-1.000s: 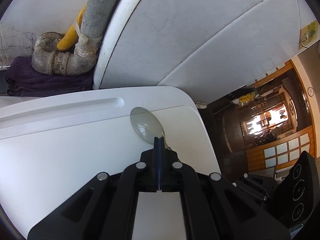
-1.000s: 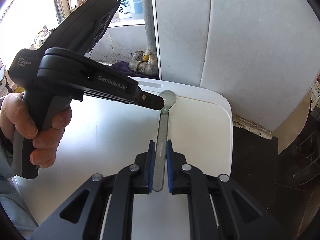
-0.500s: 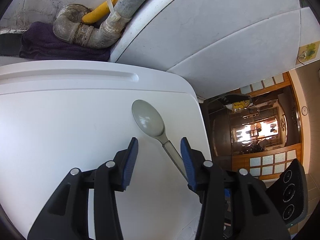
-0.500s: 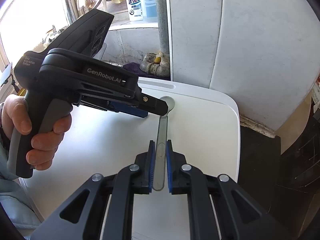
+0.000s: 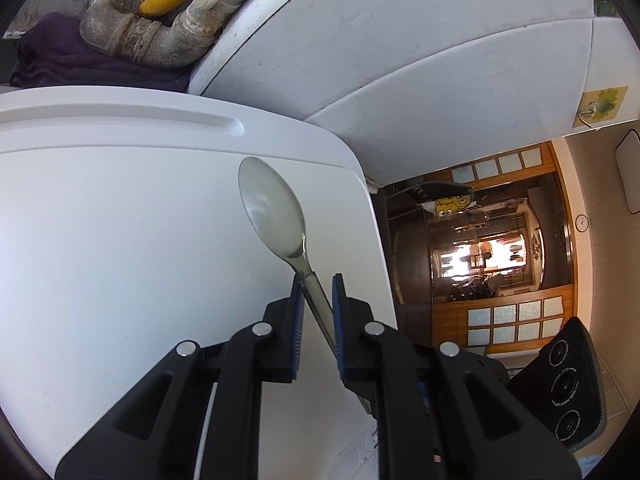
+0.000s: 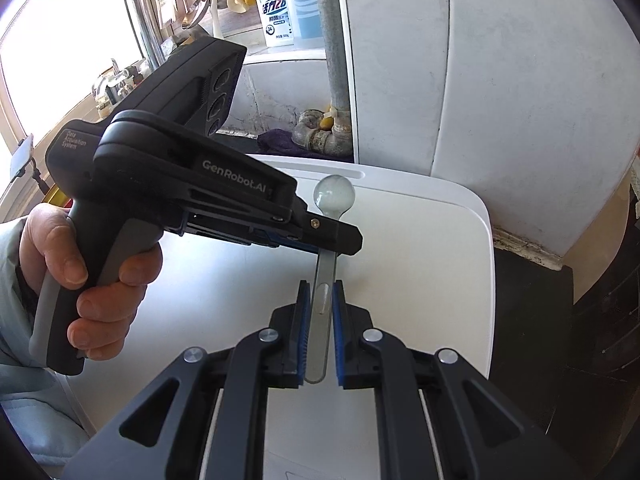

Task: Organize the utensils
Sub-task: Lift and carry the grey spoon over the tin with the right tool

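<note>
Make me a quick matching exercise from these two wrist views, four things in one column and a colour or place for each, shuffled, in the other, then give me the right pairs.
Things:
1. spoon
2. folded cloth
3. detergent bottle
4. pipe elbow

Matches:
A. on the ledge by the window
B. translucent grey, over the white tray
C. dark purple
D. corroded metal, resting on the cloth

Pairs: 1-B, 2-C, 3-A, 4-D
</note>
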A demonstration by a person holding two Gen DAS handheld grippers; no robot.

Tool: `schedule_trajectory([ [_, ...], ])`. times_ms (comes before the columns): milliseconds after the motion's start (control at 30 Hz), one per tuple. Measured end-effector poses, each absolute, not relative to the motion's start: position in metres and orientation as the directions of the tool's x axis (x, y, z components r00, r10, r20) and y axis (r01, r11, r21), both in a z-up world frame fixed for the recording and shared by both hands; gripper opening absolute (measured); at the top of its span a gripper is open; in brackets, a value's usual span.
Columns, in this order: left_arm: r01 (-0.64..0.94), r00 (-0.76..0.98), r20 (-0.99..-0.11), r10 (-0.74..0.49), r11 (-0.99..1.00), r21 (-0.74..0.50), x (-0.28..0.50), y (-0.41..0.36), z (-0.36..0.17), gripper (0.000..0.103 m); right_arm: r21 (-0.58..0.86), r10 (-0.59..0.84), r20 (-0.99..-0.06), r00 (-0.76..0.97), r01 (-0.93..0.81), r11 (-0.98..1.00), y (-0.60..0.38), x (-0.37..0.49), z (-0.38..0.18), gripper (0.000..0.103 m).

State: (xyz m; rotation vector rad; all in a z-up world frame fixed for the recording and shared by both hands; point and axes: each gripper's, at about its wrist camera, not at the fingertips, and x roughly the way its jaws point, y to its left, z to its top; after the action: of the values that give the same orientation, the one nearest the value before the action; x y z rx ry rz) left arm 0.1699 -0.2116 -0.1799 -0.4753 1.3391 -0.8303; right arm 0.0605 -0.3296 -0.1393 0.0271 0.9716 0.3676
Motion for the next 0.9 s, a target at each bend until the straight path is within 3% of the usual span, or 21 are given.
schedule_trajectory([
  [33, 0.26, 0.021, -0.658, -0.753, 0.64, -0.723, 0.167, -0.211, -0.176, 0.004, 0.192, 0.327, -0.801, 0.501, -0.301, 0.934, -0.328, 0.061, -0.139, 0.0],
  [333, 0.282, 0.108, -0.66, -0.743, 0.66, -0.697, 0.152, -0.186, -0.148, 0.004, 0.2, 0.356, -0.785, 0.508, -0.336, 0.92, -0.313, 0.05, -0.118, 0.004],
  [433, 0.296, 0.155, -0.661, -0.734, 0.673, -0.678, 0.14, -0.171, -0.132, 0.004, 0.196, 0.351, -0.773, 0.529, -0.327, 0.925, -0.306, 0.042, -0.107, 0.053],
  [467, 0.3, 0.168, -0.658, -0.734, 0.674, -0.675, 0.136, -0.165, -0.127, 0.004, 0.202, 0.362, -0.759, 0.541, -0.333, 0.921, -0.304, 0.038, -0.103, 0.056],
  [733, 0.329, 0.239, -0.635, -0.735, 0.677, -0.659, 0.093, -0.139, -0.1, 0.004, 0.229, 0.434, -0.743, 0.509, -0.416, 0.88, -0.27, 0.019, -0.089, 0.053],
  [800, 0.331, 0.261, -0.63, -0.731, 0.681, -0.653, 0.083, -0.136, -0.095, 0.004, 0.232, 0.454, -0.743, 0.491, -0.447, 0.864, -0.261, 0.013, -0.086, 0.023],
  [833, 0.331, 0.269, -0.631, -0.727, 0.685, -0.649, 0.08, -0.134, -0.094, 0.004, 0.233, 0.455, -0.751, 0.479, -0.453, 0.86, -0.257, 0.011, -0.086, 0.015],
  [900, 0.331, 0.292, -0.627, -0.723, 0.691, -0.643, 0.074, -0.127, -0.091, 0.004, 0.229, 0.456, -0.746, 0.485, -0.457, 0.859, -0.252, 0.005, -0.083, 0.014],
])
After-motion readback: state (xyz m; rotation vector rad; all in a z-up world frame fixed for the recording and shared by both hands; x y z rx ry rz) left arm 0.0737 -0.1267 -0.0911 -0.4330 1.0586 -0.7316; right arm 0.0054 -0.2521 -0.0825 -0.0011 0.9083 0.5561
